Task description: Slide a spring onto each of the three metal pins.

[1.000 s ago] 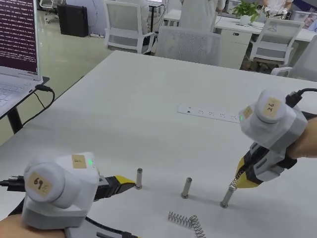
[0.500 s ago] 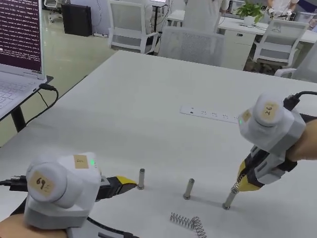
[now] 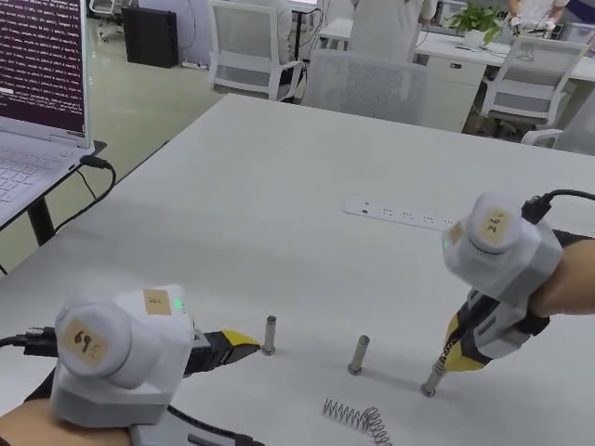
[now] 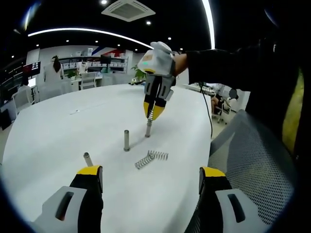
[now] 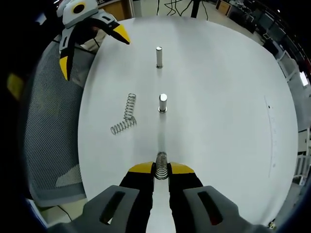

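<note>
Clamping spring (image 5: pixel 161 164) by its coils, right gripper (image 5: pixel 161 171) jaws nearly closed; spring lower end at top of right-hand pin (image 3: pixel 430 381). Jaws of left gripper (image 4: pixel 150 174) wide apart, empty, beside left-hand pin (image 3: pixel 270 335). Two loose springs (image 3: pixel 356 417) lying on table (image 3: pixel 279 186) before middle pin (image 3: pixel 359 355).

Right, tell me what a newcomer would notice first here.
The right gripper stands out, shut on a spring held at the top of the rightmost pin. The middle pin and left pin stand bare, with loose springs lying on the white table nearer the person. The left gripper is open.
</note>
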